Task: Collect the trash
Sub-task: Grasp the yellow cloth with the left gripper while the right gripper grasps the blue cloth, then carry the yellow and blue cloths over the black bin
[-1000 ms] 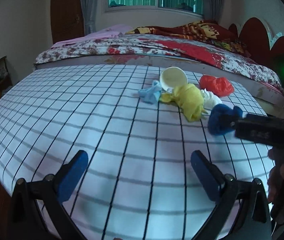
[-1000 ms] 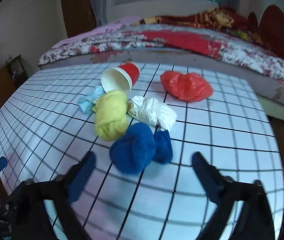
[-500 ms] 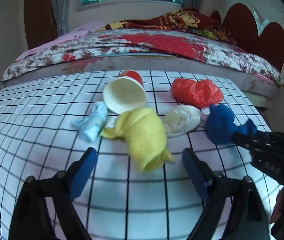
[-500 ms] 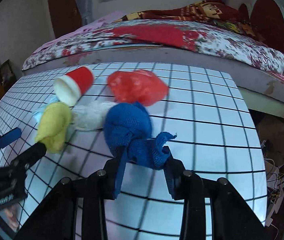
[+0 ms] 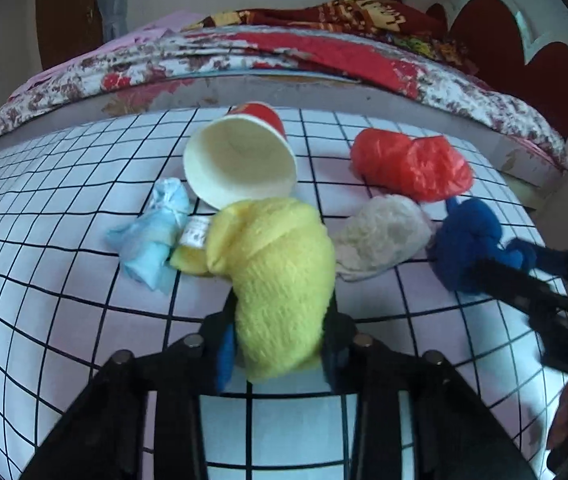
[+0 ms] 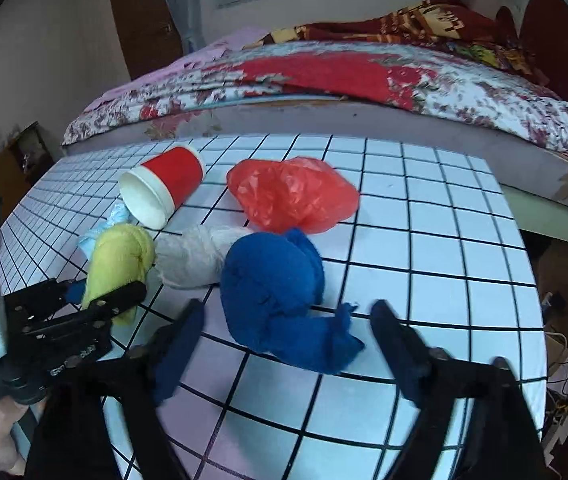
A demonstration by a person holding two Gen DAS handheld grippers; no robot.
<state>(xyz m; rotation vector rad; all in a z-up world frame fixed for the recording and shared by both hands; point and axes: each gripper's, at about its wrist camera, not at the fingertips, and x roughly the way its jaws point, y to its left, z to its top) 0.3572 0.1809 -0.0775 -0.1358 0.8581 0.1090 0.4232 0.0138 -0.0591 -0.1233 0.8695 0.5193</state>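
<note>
- Our left claw (image 5: 279, 344) is closing on the yellow cloth (image 5: 275, 276); our right claw (image 6: 288, 332) is opening around the blue cloth (image 6: 275, 300).
- Nothing looks collected yet; all trash lies on the table (image 6: 444, 240).

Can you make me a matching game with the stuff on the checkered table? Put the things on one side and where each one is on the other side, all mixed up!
Things:
1. yellow cloth
2. blue cloth
3. red cup
4. red plastic bag

Places:
A. lying on its side, open end facing the cameras
B. between the closing left gripper jaws
C. crumpled behind the blue cloth
D. between the opening right gripper jaws

Pairs: 1-B, 2-D, 3-A, 4-C
</note>
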